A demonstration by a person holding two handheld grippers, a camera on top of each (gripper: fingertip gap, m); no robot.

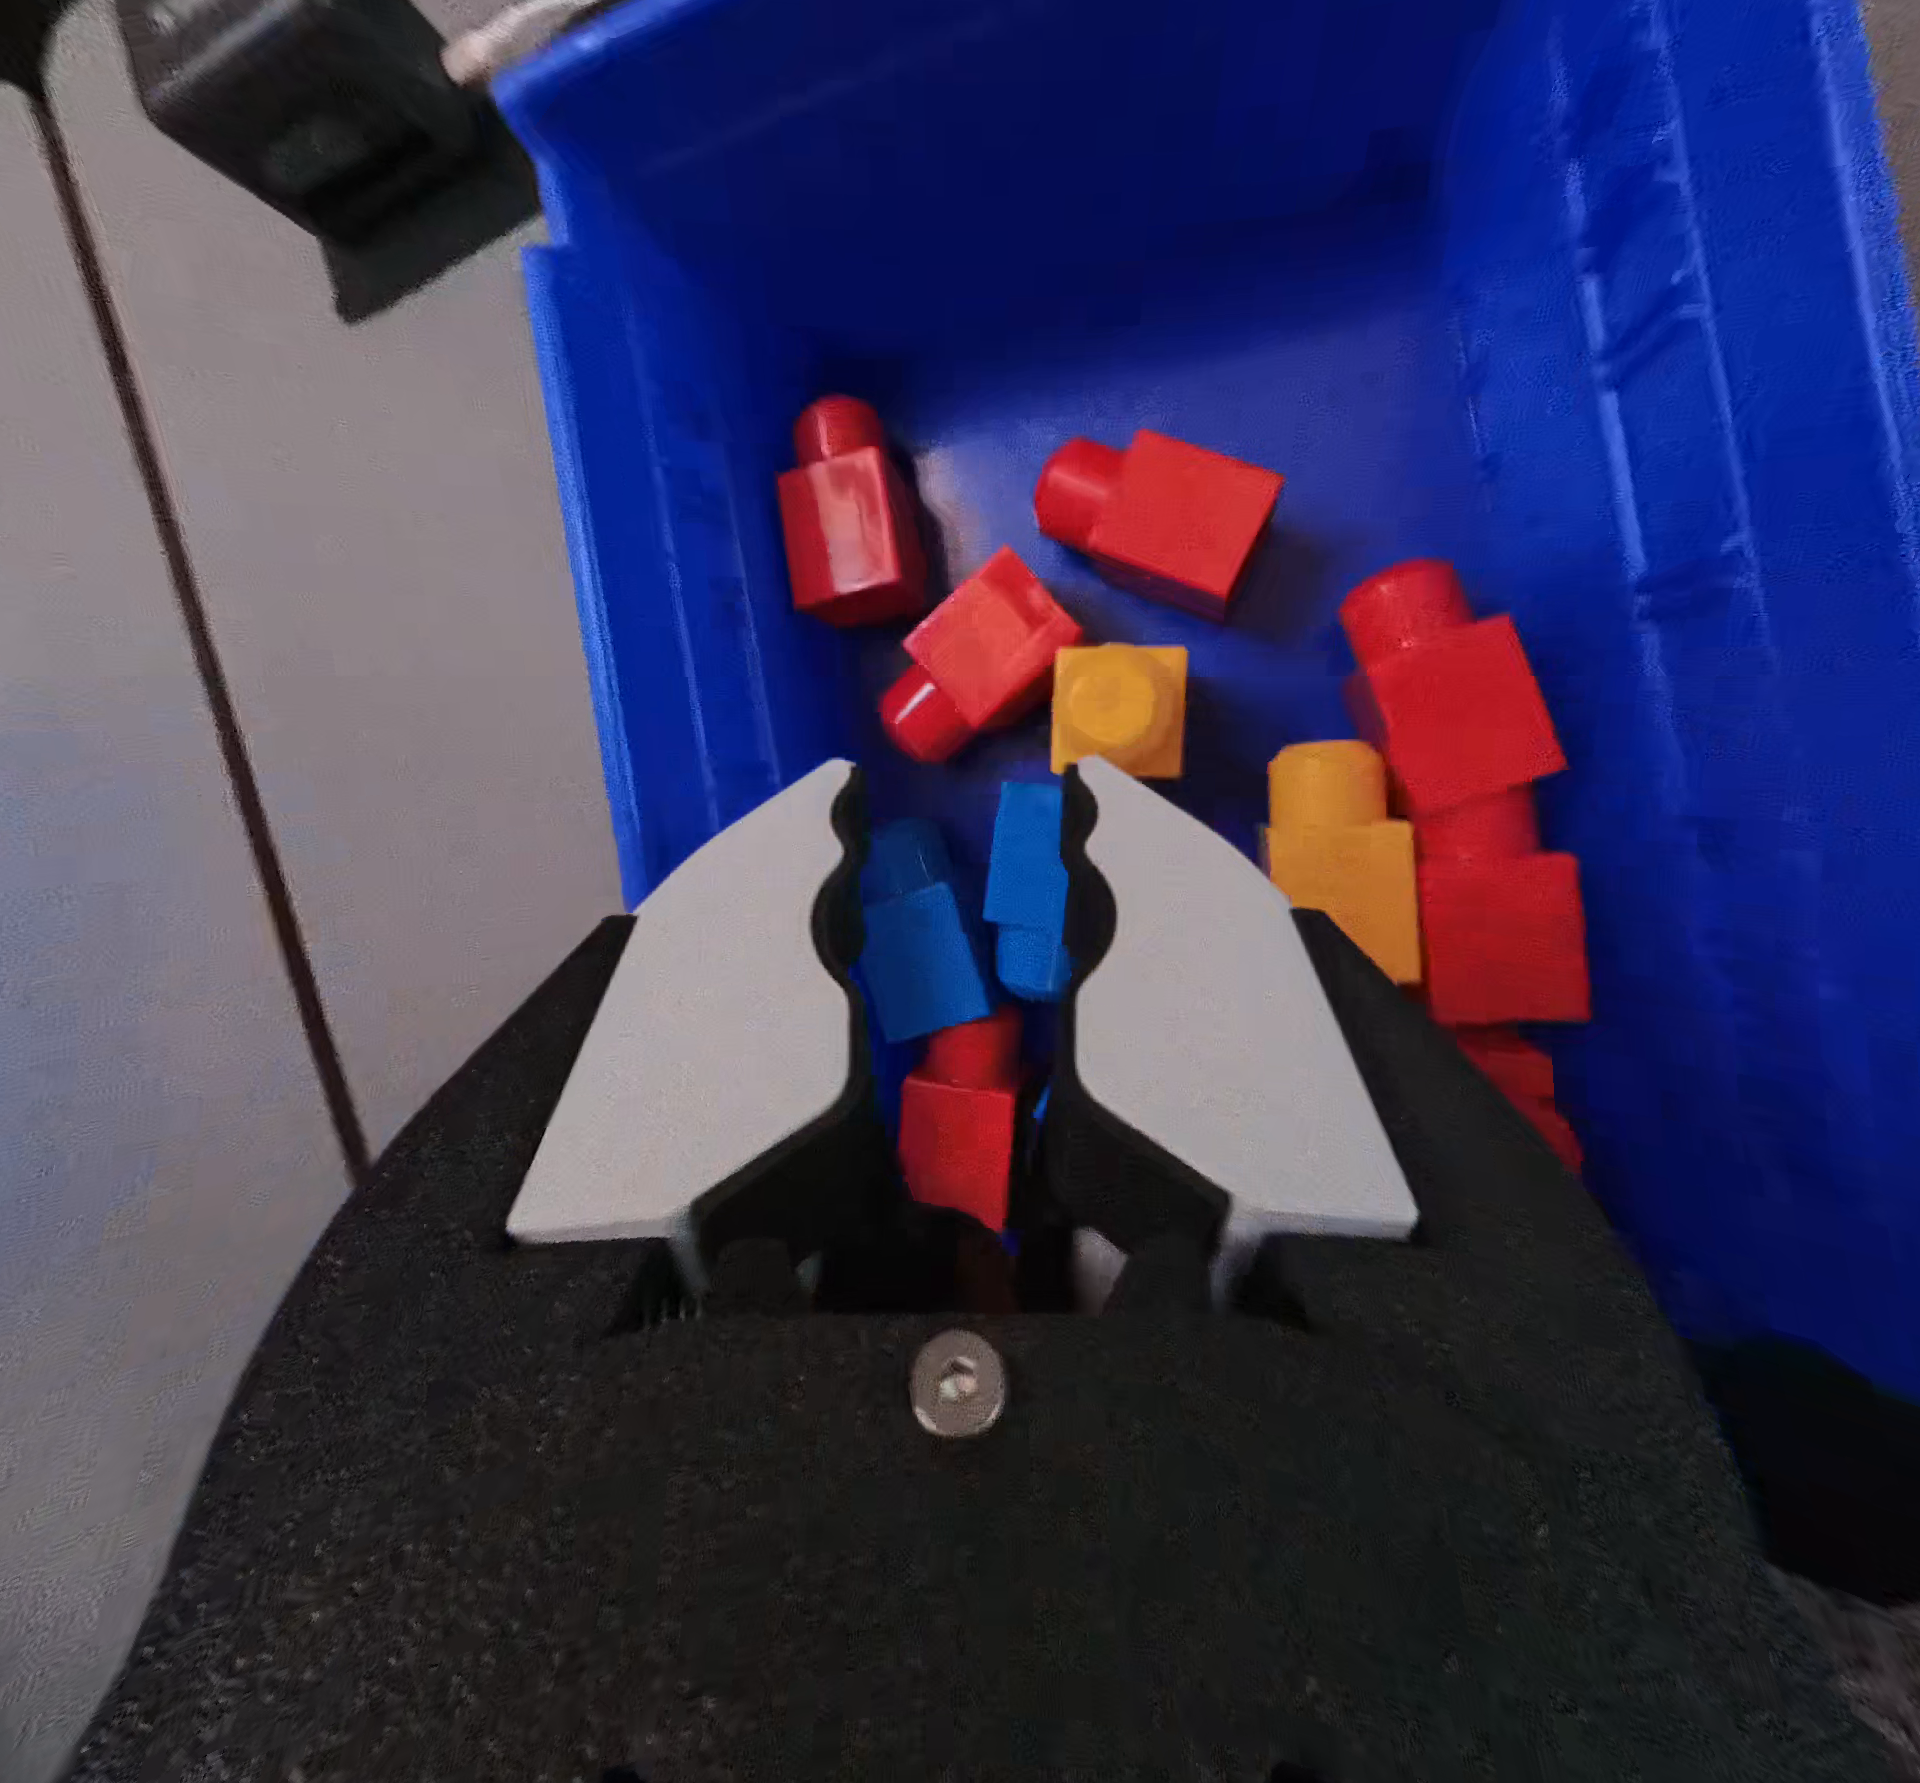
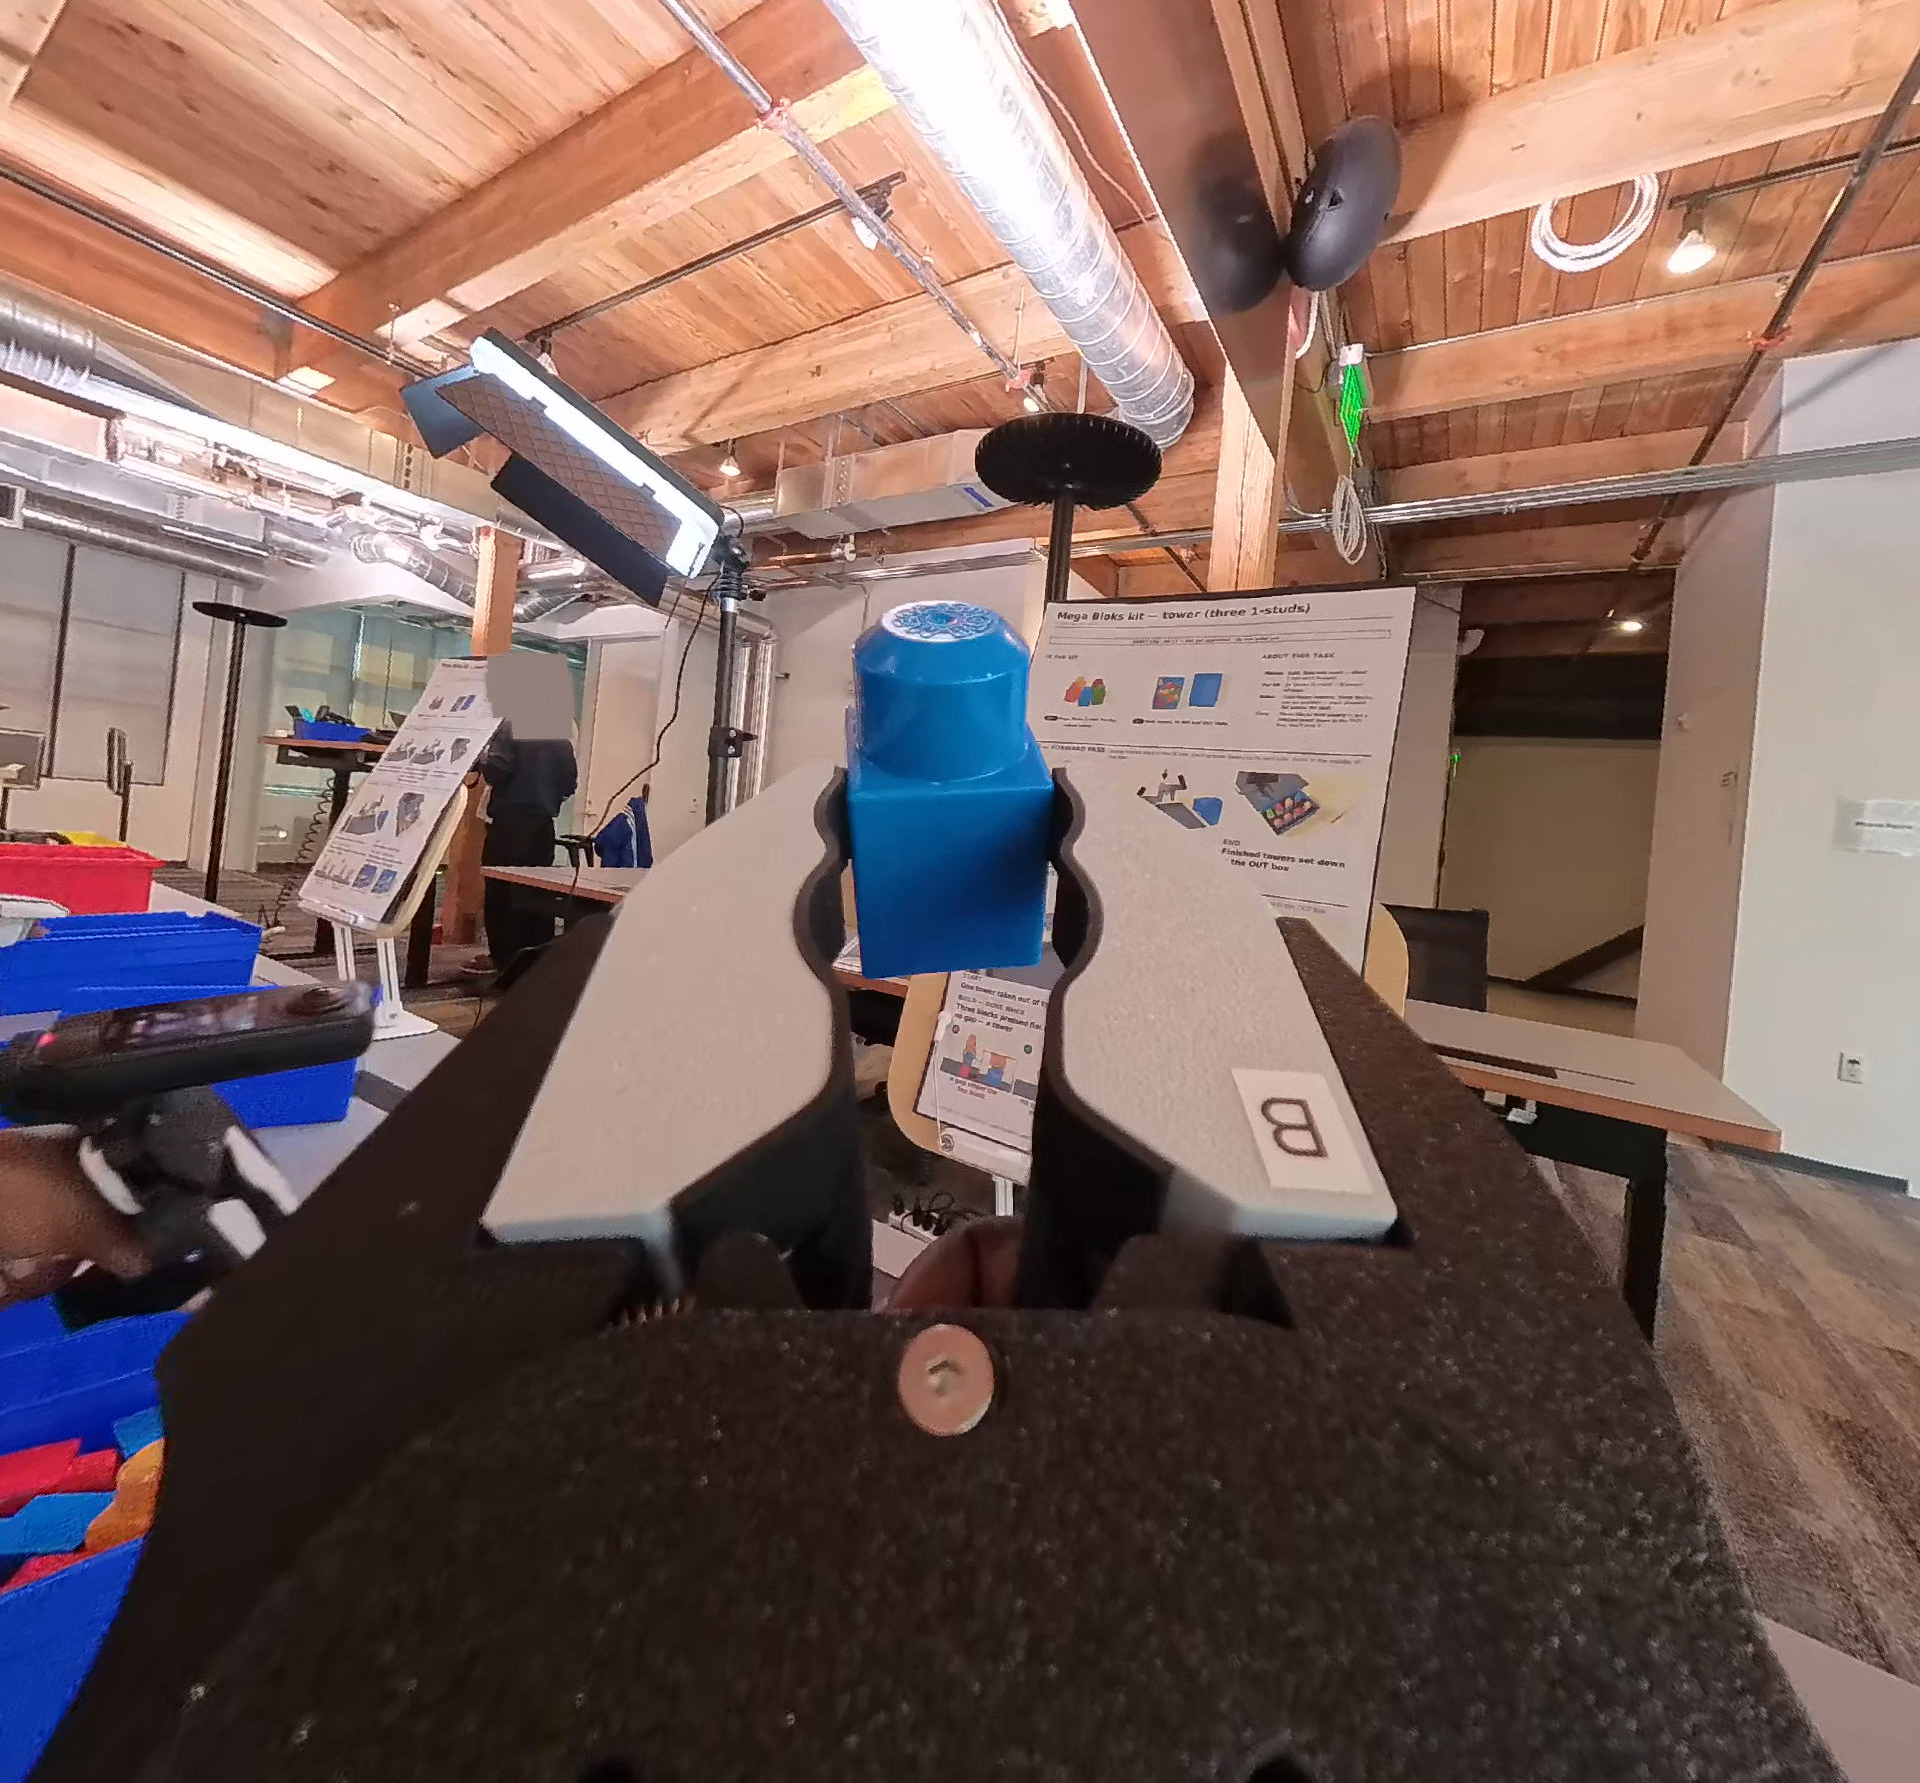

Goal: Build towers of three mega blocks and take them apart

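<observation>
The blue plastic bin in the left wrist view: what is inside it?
Inside the blue plastic bin lie loose red, yellow and blue plastic blocks. The left tool hides what lies beneath it.

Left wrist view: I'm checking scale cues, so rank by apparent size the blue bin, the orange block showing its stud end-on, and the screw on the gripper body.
1. blue bin
2. orange block
3. screw, though it sits nearest the camera.

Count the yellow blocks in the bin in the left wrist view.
2. One yellow block sits stud-up mid-bin, just beyond the left gripper. The other yellow block lies right of it against stacked red blocks. More may hide behind the gripper.
</observation>
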